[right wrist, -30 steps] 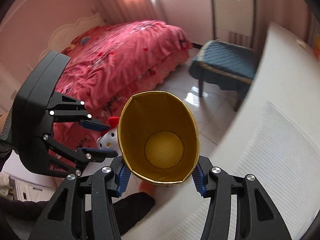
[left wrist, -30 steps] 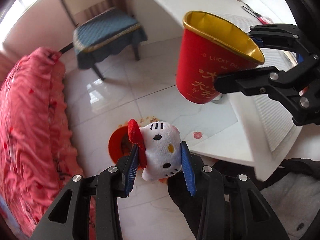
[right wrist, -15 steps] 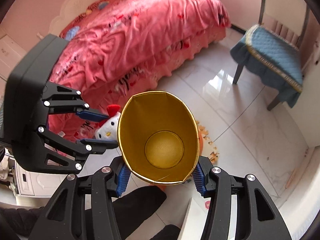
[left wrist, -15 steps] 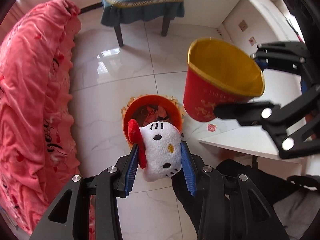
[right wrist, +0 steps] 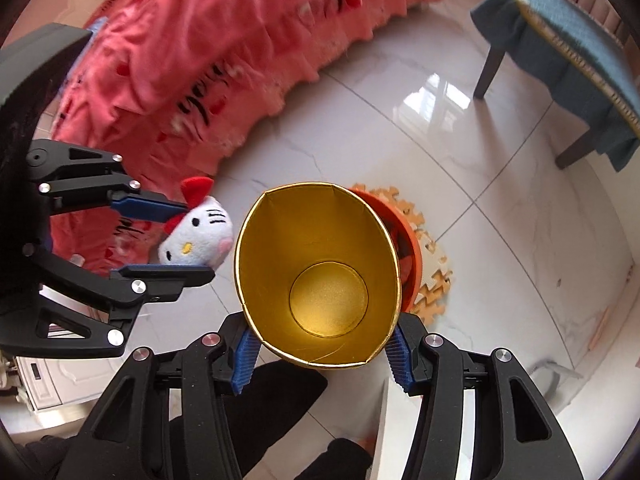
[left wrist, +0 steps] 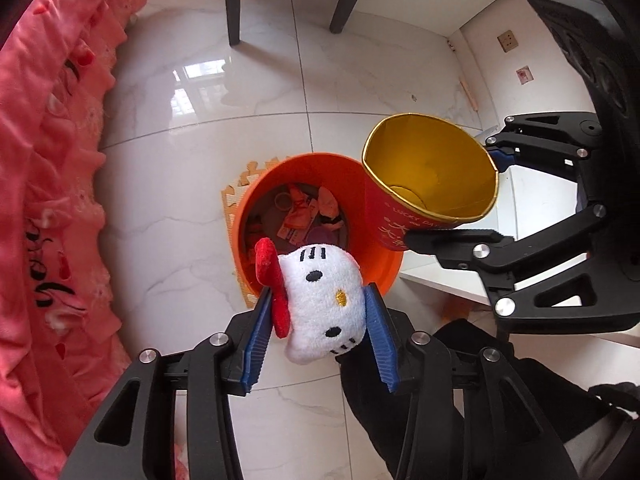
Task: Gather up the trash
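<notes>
White tiled floor (left wrist: 192,208) between a pink bed (left wrist: 48,160) and a blue chair (right wrist: 568,40). An orange bin (left wrist: 372,248) of scraps stands on a foam mat (right wrist: 436,276). The left tongs (left wrist: 320,330), jaws opening, still touch a plush toy (left wrist: 320,300) above the bin's rim. The right tongs (right wrist: 322,354), also opening, clamp a red cup (right wrist: 320,276) just beside, over the bin.

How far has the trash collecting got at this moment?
Done: the orange bin already holds scraps. In hand: the left gripper, jaws opening, has the plush cat head between them above the bin; the right gripper, also opening, carries the red paper cup. Left: neither is in the bin yet.
</notes>
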